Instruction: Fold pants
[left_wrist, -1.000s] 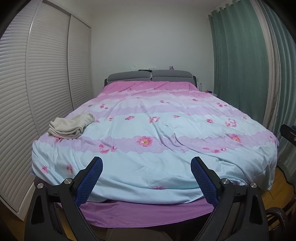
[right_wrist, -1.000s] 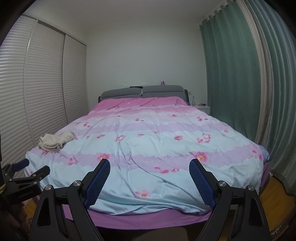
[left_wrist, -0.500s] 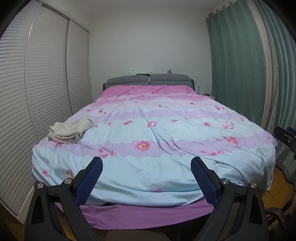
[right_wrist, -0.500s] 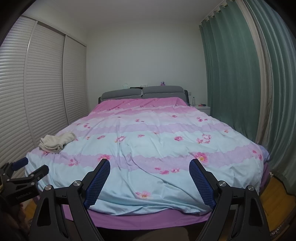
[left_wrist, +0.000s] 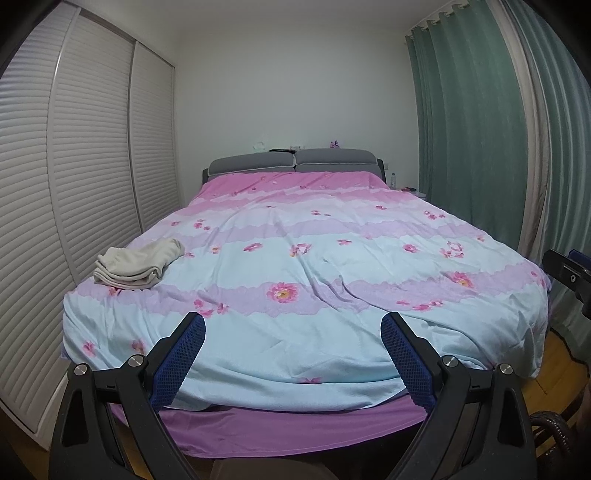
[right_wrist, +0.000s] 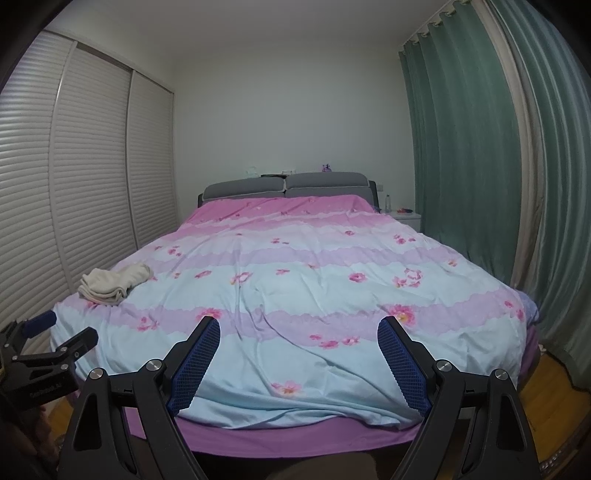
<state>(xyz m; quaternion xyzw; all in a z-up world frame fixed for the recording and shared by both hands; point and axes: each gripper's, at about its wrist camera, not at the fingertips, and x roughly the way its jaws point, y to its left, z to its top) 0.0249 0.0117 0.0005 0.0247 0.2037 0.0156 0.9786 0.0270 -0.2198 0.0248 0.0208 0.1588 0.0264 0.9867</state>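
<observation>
Left wrist view: foot of a bed (left_wrist: 303, 362) from low, looking along it to the headboard (left_wrist: 293, 160).
Wardrobe: slatted sliding doors (left_wrist: 74, 177) fill the left wall, just beside the bed.
Pants: cream pants (left_wrist: 138, 263) lie folded in a loose stack on the cover near the bed's left edge, well apart from both grippers.
Cover: pale blue and pink with pink flowers, wrinkled toward the foot; a purple sheet (left_wrist: 291, 428) shows under its near edge.
Left gripper: left gripper (left_wrist: 293, 334) hangs at the foot of the bed, jaws wide apart, nothing between the blue pads (left_wrist: 177, 365).
Right gripper, seen from the left: a black part (left_wrist: 567, 273) of it juts in at the right edge.
Curtains: green curtains (left_wrist: 480, 129) cover the right wall, with a paler panel beside them.
Right wrist view: same bed (right_wrist: 295, 373) from a little further right.
Left gripper, seen from the right: its black frame and a blue pad (right_wrist: 35, 345) sit at the lower left; its jaws stand apart.
Pants, right view: the stack (right_wrist: 112, 282) sits at the left edge of the cover.
Right gripper: right gripper (right_wrist: 297, 326) points over the foot of the bed, jaws wide apart and empty.
Nightstand: a small white one (right_wrist: 406, 216) stands to the right of the headboard, by the curtains (right_wrist: 480, 147).
</observation>
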